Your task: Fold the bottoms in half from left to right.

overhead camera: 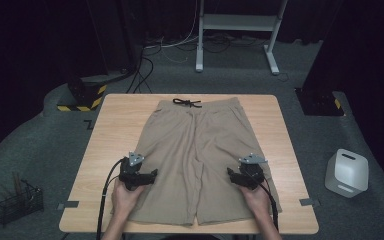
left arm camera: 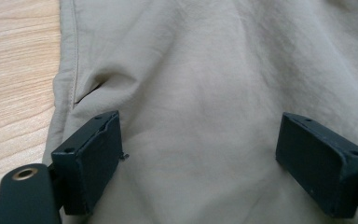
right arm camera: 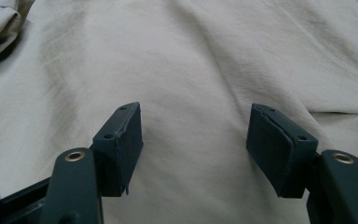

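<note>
Worktop (overhead camera: 110,125): light wood, w/ beige shorts (overhead camera: 195,150) spread flat across its middle, waistband twd the far edge, both leg hems at the near edge. Fabric is thin, lightly creased; a dark drawstring (overhead camera: 186,103) sits knotted at the waistband.

Left hand-held gripper (overhead camera: 152,174) is over the left leg nr the near-left corner, right hand-held gripper (overhead camera: 231,174) over the right leg nr the near-right corner. Both w/ jaws apart, nothing btwn them but cloth beneath.

Left gripper view adds the shorts' side seam (left arm camera: 73,56) and a pocket slit (left arm camera: 91,88) beside bare wood. Right gripper view adds a folded bit of cloth (right arm camera: 0,25) at upper left.

High view: whether the jaw tips touch the fabric is hard to tell. Near hems partly covered by the hands.
</note>
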Motion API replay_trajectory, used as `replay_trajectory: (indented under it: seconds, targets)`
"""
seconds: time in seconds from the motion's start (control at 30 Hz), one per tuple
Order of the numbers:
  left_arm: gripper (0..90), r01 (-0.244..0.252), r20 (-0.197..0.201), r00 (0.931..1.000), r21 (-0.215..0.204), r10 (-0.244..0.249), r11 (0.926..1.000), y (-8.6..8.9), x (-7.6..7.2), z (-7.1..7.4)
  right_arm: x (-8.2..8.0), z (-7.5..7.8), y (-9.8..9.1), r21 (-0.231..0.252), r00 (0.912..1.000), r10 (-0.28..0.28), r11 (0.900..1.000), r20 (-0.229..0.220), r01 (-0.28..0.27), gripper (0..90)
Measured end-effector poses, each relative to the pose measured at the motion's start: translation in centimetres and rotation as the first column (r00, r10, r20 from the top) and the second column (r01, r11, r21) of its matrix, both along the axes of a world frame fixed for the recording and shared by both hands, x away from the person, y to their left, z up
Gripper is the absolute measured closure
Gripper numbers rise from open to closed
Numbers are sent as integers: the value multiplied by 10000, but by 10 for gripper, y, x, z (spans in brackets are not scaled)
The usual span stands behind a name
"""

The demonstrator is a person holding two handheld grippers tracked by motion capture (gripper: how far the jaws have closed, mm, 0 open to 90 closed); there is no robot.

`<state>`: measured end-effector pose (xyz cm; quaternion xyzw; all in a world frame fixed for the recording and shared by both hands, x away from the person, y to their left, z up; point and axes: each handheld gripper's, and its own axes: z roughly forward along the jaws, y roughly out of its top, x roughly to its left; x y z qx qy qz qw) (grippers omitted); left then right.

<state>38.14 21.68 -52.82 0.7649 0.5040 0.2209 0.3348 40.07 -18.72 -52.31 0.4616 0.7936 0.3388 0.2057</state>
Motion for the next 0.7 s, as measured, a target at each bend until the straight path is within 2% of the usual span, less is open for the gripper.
replay_trajectory:
  seconds: [0.5,0.63,0.7]
  targets:
    - [169,-118,36,9999,13,118,9999,0,0,0,1,1,0,-23,10000,-18,10000,-90,18,330]
    - [217,-190,43,9998,16,190,9998,0,0,2,1,2,-1,160,9998,-33,9999,-170,35,352]
    - [223,-221,236,9995,-127,224,9997,0,-1,5,-1,6,-4,504,10000,-90,9987,-28,92,359]
